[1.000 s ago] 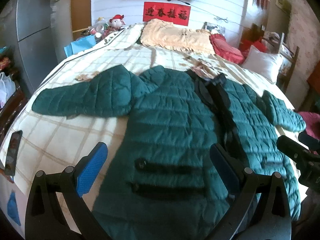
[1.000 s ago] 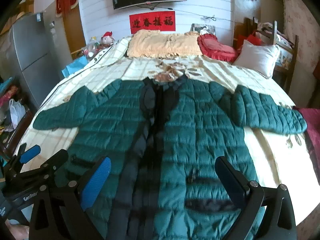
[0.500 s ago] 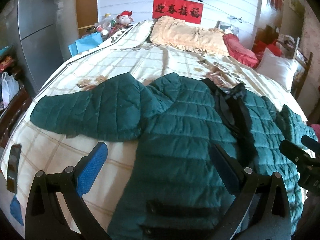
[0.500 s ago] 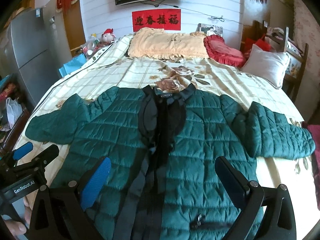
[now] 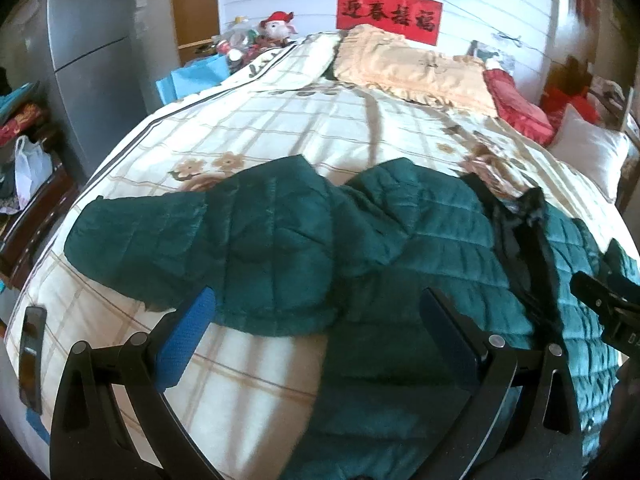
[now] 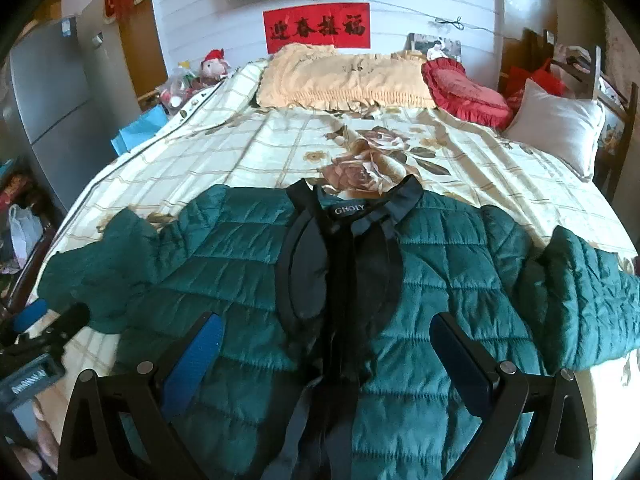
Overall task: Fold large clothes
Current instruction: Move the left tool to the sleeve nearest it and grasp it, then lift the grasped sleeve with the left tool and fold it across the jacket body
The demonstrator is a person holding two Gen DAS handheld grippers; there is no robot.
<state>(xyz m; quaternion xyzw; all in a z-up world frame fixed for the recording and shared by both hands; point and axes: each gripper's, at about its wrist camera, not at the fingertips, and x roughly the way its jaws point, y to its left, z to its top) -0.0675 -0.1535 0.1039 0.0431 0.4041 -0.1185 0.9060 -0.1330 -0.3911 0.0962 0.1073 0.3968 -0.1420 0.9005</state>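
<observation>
A dark green quilted jacket [image 6: 460, 280] lies flat and face up on the bed, front open, black lining and collar [image 6: 352, 240] showing, sleeves spread to both sides. In the left wrist view its left sleeve [image 5: 200, 236] stretches toward the bed's left edge. My left gripper [image 5: 316, 332] is open and empty, above the jacket's left armpit area. My right gripper [image 6: 328, 348] is open and empty, above the jacket's chest below the collar. The left gripper also shows at the left edge of the right wrist view [image 6: 44, 328].
The bed has a cream checked floral sheet [image 6: 320, 140]. A yellow pillow [image 6: 340, 76], a red cushion [image 6: 464, 92] and a white pillow [image 6: 556, 120] lie at the head. A phone [image 5: 32, 356] lies near the left bed edge. A grey fridge [image 5: 92, 40] stands left.
Both grippers have moved forward along the jacket, from its hem and pockets up toward the shoulders and collar. Both stay open. The jacket has not moved.
</observation>
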